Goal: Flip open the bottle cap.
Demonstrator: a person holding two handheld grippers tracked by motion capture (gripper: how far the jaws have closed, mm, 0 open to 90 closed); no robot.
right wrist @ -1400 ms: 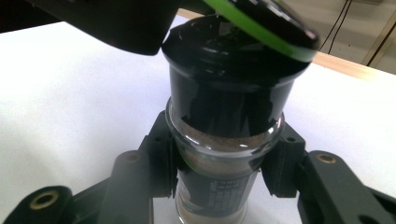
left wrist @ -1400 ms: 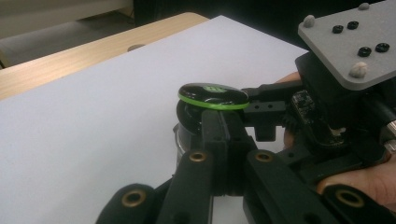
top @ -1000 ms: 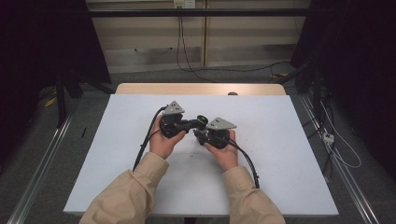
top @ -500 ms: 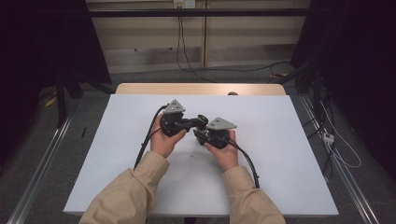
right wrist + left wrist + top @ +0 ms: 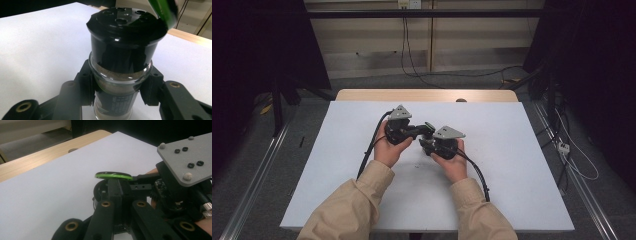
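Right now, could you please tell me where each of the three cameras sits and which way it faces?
High view: above the person's side, looking forward and down on the white table; both beige-sleeved forearms, the left gripper and the right gripper show.
Left gripper view: on the left gripper, looking along its jaws, shut on the green-rimmed flip lid.
Right gripper view: on the right gripper, looking along its jaws, shut on the glass spice jar with a black holed cap.
Shared: both gripper views show the green-rimmed lid.

Jar's base cut off; label unreadable
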